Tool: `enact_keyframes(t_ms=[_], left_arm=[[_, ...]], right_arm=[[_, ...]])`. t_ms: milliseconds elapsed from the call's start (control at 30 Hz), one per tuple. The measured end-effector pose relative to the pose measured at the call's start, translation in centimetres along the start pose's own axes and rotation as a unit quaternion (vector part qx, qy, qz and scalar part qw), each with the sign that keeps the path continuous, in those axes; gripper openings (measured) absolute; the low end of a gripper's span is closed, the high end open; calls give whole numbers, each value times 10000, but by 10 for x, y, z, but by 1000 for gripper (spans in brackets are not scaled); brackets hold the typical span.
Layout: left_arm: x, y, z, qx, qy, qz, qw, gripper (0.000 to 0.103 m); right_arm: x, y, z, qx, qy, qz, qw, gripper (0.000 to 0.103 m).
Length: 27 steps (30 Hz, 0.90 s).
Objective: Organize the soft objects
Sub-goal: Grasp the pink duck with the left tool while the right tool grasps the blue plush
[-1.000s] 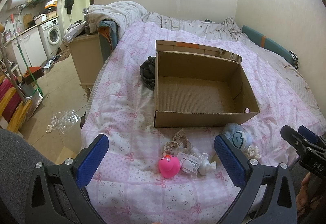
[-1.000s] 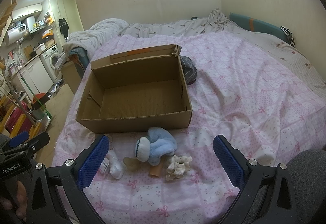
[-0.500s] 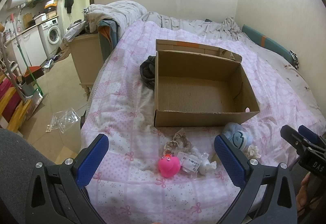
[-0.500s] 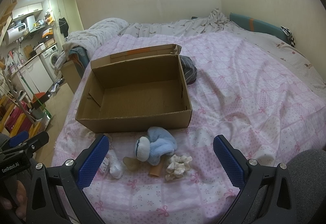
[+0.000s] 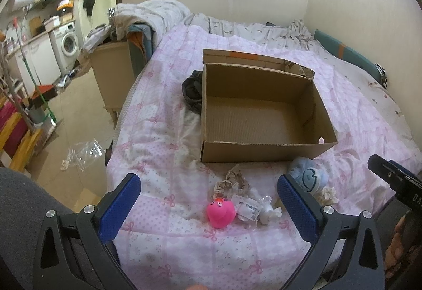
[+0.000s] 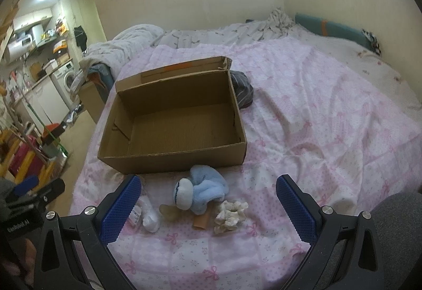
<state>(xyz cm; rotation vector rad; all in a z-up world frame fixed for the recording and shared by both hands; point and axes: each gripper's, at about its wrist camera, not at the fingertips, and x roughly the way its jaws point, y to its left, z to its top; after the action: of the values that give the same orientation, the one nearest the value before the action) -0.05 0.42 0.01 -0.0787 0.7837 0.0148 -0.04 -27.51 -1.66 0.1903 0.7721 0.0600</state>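
Left gripper [image 5: 209,196]: blue pads spread wide, nothing between them; it hovers above the bed's near edge. Inside the gap, on the quilt: pink squeaky toy [image 5: 221,213] at 6 o'clock, tagged white bundle [image 5: 259,208] just beside it at 3 o'clock, beige scrunchie [image 5: 232,181] at 12 o'clock. Blue plush [image 5: 308,176] sits partly behind the right-hand pad.

Right gripper [image 6: 208,196]: pads likewise wide apart, holding nothing, hovering over the same near edge. Between them: blue plush [image 6: 203,193] centre, cream scrunchie [image 6: 230,214] at 5 o'clock of it, white bundle [image 6: 150,216] close to the left-hand pad.

Cardboard box [image 6: 171,160] stands open at 12 o'clock of the toy cluster, its front wall just beyond the plush, its floor bare. Dark cloth [image 5: 192,90] touches the box's far left corner.

Open room: pink quilt [image 6: 329,115] is free at 1–3 o'clock of the box. Bed's left edge drops to the floor [image 5: 76,115] at 9 o'clock.
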Motion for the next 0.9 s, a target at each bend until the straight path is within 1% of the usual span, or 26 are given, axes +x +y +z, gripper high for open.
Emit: enact_keyframes(t_ms=[100,200,300,367,467,500,533,600,633,667,733,767,800,833,900], left_arm=[[0,4,13,-42,93,-63,9999,103],[3,15,34,-157,179,106,9997,103],[14,27,47,-275,419,349,9981,103],[28,36,51,-361,671,414,9962,103],[62,49,50,-536,1397,565,9871,103],[69,49,48,-563,1535,527,9851,103],[81,49,43,-589,1809,445,9807,103],[96,43,34,-597,2101,308,9754,103],[105,39,27,-578,2297,185,9714,102],[108,35,24,-554,2381,129,9696,102],[120,23,14,-458,2595,-21,9647,96],[124,18,11,-432,2639,-33,9636,87],[128,14,8,-421,2675,-40,9626,82],[133,12,3,-440,2722,-66,9612,80],[141,9,-3,-493,2848,-119,9572,80]], right_arm=[[5,-8,10,89,131,117,9998,103],[8,-15,25,116,228,199,9995,103],[12,-18,39,115,284,275,9992,103],[17,-20,44,147,373,362,9985,103],[32,-21,50,109,692,416,9967,103],[38,-21,51,82,804,393,9960,103],[43,-22,50,76,886,379,9953,103],[53,-26,49,150,1047,434,9934,103],[57,-28,48,191,1129,444,9924,103],[61,-30,47,228,1208,447,9914,103],[70,-35,42,278,1334,421,9898,103],[73,-37,39,303,1391,407,9890,103],[76,-39,37,336,1450,404,9880,103],[81,-42,33,388,1535,401,9866,103],[87,-45,29,495,1686,370,9838,103]])
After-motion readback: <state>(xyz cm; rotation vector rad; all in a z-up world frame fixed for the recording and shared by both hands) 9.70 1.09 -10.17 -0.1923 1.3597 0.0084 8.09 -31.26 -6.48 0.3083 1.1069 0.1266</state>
